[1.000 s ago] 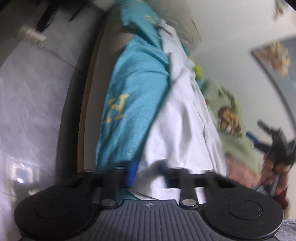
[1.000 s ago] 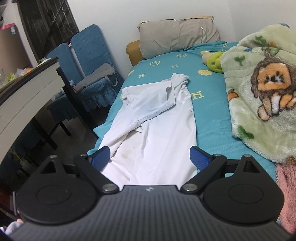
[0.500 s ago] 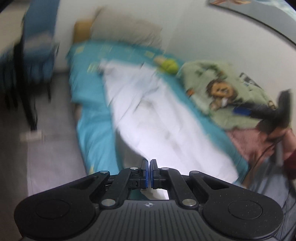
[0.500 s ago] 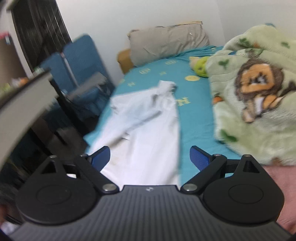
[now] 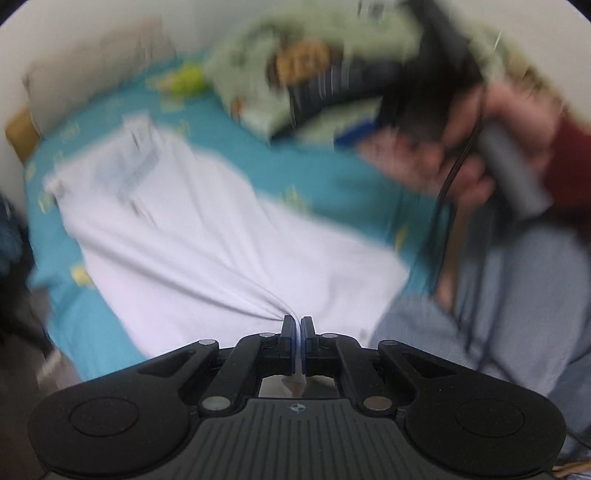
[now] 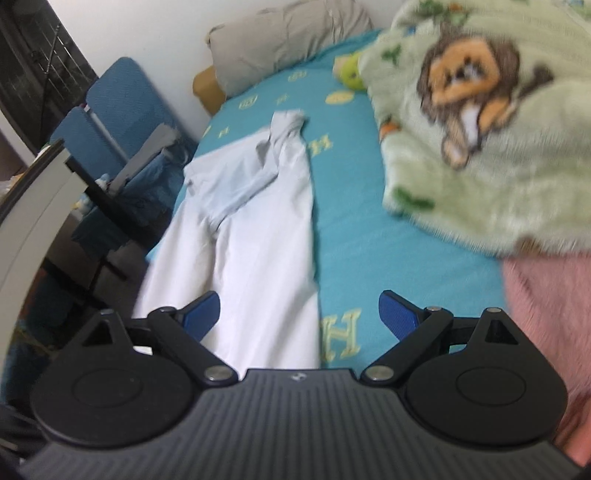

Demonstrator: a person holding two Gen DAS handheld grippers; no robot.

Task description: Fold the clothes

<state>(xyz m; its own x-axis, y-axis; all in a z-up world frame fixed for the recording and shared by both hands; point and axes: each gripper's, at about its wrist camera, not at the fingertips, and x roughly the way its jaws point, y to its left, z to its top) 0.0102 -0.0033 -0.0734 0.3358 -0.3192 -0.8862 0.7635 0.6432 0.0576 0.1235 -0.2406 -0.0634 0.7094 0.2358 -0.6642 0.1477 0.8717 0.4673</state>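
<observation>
Left wrist view: the left gripper (image 5: pixel 296 326) has its jaws fully closed on a pinch of the white shirt (image 5: pixel 207 229), and cloth fans out from the pinch in taut creases toward the collar end. One second ago the same jaws stood apart at the shirt's near edge; half a second ago they were already closed. Since then the view has swung from a sideways look along the bed (image 5: pixel 332 184) to a look down onto it, which indicates that the gripper has lifted and rolled while carrying the hem. The shirt lies lengthwise on the teal sheet, collar toward the pillow (image 6: pixel 288 33); its near corner is raised off the sheet by the pinch. Right wrist view: the right gripper (image 6: pixel 299 314) has its jaws wide apart and holds nothing; it hovers over the shirt's near end, with the shirt's right edge between the pads (image 6: pixel 201 314). It has shifted only a little over the second. A green lion blanket (image 6: pixel 480 129) lies beside the shirt, apart from it. Judgement: one hem corner is secured, the other is not yet taken. The fold proper has not begun. Heavy blur in the left view hides fine detail.
</observation>
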